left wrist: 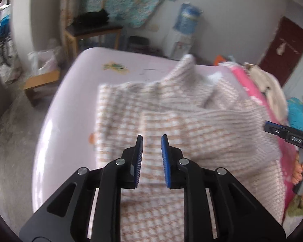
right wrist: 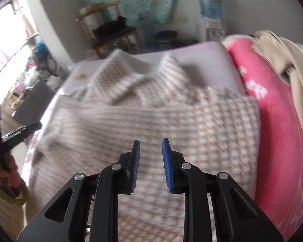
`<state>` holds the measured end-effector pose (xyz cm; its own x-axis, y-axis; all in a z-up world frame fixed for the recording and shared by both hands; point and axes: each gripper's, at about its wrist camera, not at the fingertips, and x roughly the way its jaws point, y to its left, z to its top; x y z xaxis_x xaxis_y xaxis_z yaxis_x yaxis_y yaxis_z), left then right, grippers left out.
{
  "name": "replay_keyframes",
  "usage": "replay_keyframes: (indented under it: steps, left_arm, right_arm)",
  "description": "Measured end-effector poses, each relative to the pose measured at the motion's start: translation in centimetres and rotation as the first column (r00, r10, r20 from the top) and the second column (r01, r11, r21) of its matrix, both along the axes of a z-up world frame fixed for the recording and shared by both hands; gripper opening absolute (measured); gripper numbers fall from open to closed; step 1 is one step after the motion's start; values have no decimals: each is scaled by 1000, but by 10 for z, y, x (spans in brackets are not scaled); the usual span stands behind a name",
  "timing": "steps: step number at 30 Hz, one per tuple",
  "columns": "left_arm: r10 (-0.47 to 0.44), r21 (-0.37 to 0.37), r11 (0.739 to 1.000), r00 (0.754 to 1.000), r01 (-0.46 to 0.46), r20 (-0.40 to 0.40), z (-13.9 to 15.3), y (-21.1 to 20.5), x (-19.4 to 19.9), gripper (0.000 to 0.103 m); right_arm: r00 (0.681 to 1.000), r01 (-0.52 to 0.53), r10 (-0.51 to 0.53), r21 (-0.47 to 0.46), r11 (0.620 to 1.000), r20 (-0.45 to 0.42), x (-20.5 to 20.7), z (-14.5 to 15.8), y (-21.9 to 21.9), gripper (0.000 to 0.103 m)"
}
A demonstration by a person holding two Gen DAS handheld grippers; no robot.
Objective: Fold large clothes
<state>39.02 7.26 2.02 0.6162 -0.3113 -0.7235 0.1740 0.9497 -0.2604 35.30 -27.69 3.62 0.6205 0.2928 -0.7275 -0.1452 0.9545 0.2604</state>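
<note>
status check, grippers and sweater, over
Left gripper open, empty, above sweater. Right gripper open, empty. Sweater partly folded on bed. Pink blanket alongside, nothing blocking.

wooden chair (left wrist: 91,28) | pink blanket (right wrist: 272,121) | water dispenser (left wrist: 183,32), blurred | dark red door (left wrist: 282,46)

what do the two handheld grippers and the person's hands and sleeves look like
Both the left gripper and the right gripper are matte black angular linkages with round silver pivot pins and ribbed blue finger pads. No cables are visible. The bare left hand emerges from a cream knit sleeve with an olive-green cuff.
</note>
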Motion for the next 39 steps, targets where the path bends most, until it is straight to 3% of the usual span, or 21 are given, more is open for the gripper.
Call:
replay_keyframes:
  steps: [2, 5, 6, 7, 10, 14, 18, 19, 22, 24, 28, 30, 32, 35, 37, 39]
  left_arm:
    - [-64, 7, 998, 997, 64, -30, -6, -17, -1, 18]
    - [-63, 87, 993, 990, 74, -125, -31, -34, 5, 20]
    - [-60, 90, 993, 992, 70, -111, -34, -34, 2, 20]
    - [-60, 90, 994, 993, 69, -101, -34, -33, 0, 21]
    - [-52, 83, 995, 993, 61, -102, -28, -24, -3, 24]
    - [-1, 114, 993, 998, 9, -64, -24, -9, -3, 28]
    - [52, 51, 998, 993, -46, -108, -39, 7, 5, 29]
    - [60, 31, 998, 992, -57, -109, -40, 9, 5, 29]
    - [67, 27, 998, 994, -65, -91, -36, 13, -1, 29]
    - [58, 44, 998, 996, -55, -68, -29, 13, -7, 28]
    - [13, 40, 999, 1000, -13, -19, -9, 6, -10, 28]
    - [-10, 32, 999, 1000, 11, -14, -3, -2, -5, 29]
    - [-27, 28, 999, 999, 27, -18, -3, -11, 2, 29]
    - [-37, 53, 998, 999, 39, -40, -14, -26, 17, 29]
    - [-20, 81, 996, 997, 27, -79, -30, -32, 27, 29]
    - [-14, 52, 999, 998, 17, -68, -35, -32, 30, 31]
  right_arm:
    - [998, -57, 57, 9, 998, -16, 13, -2, 19, 23]
    - [986, -134, 136, 26, 991, -92, 39, -25, 48, 23]
    - [982, -126, 121, -25, 992, -148, 51, -41, 56, 23]
    - [983, -119, 110, -52, 992, -144, 55, -45, 60, 23]
    - [985, -89, 75, -82, 993, -158, 59, -30, 65, 23]
    - [975, -192, 193, 15, 981, -113, 52, -3, 86, 23]
    - [934, -288, 297, 71, 955, -201, 77, -29, 130, 23]
    - [932, -273, 285, 83, 958, -225, 88, -40, 135, 23]
    - [948, -220, 245, 138, 966, -202, 98, -35, 132, 23]
    - [961, -197, 222, 152, 968, -167, 91, -24, 126, 23]
    - [991, -122, 126, 72, 990, -45, 58, 7, 88, 29]
    - [1000, -25, 25, 0, 1000, 6, 39, 20, 52, 39]
    - [997, 79, -76, -101, 992, 36, 20, 27, 15, 40]
    - [981, 188, -195, -192, 963, -16, 7, 13, -42, 40]
    - [959, 224, -256, -238, 945, -117, 6, -17, -77, 39]
    - [957, 219, -250, -199, 955, -147, 1, -33, -95, 32]
